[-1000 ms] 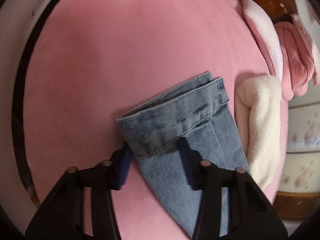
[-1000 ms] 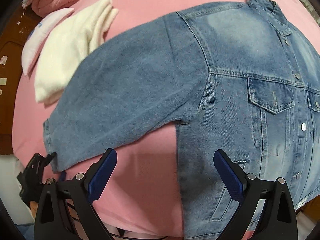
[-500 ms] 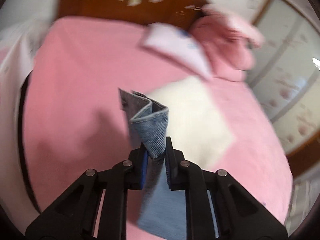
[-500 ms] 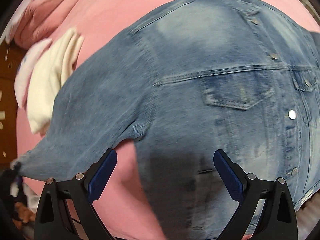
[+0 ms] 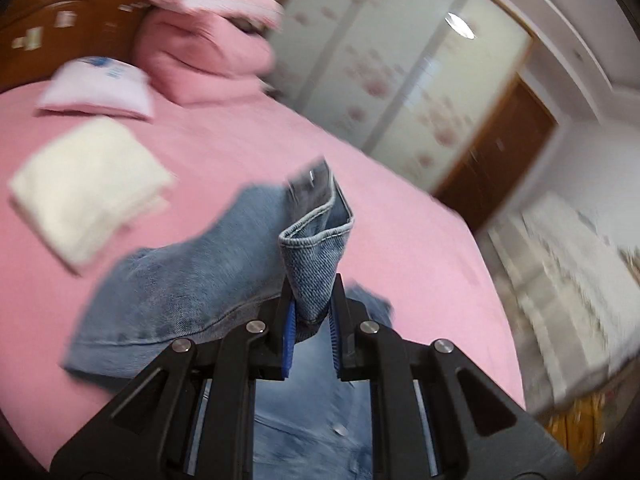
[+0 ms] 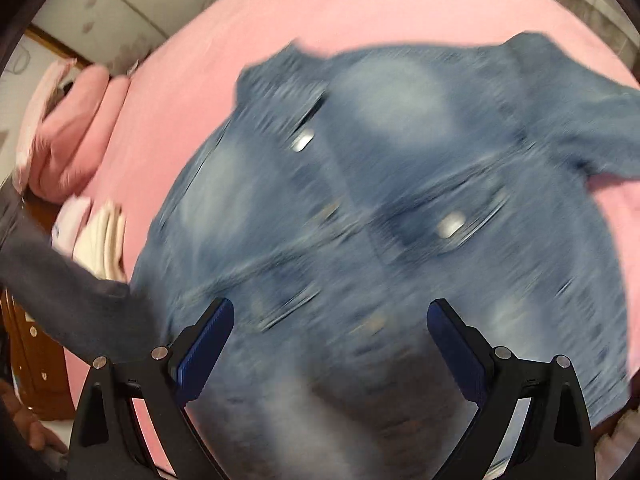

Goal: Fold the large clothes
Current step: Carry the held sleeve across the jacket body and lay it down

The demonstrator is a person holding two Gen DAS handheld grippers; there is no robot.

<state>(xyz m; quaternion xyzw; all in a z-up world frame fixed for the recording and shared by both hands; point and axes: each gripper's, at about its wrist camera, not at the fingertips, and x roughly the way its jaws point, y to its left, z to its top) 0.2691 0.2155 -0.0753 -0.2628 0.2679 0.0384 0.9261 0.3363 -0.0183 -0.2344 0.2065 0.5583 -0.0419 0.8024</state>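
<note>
On the pink bed [image 5: 420,248], the left claw [image 5: 312,332] is clenched on the denim jacket's [image 6: 380,200] sleeve cuff [image 5: 316,248]; the right claw [image 6: 330,344] hangs released above the jacket.

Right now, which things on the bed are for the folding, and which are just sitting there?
For the folding:
- denim jacket
- its sleeve cuff, pinched in the left gripper
- right gripper, open above the jacket

Just sitting there:
- folded cream garment
- white pillow
- pink bedding pile
</note>
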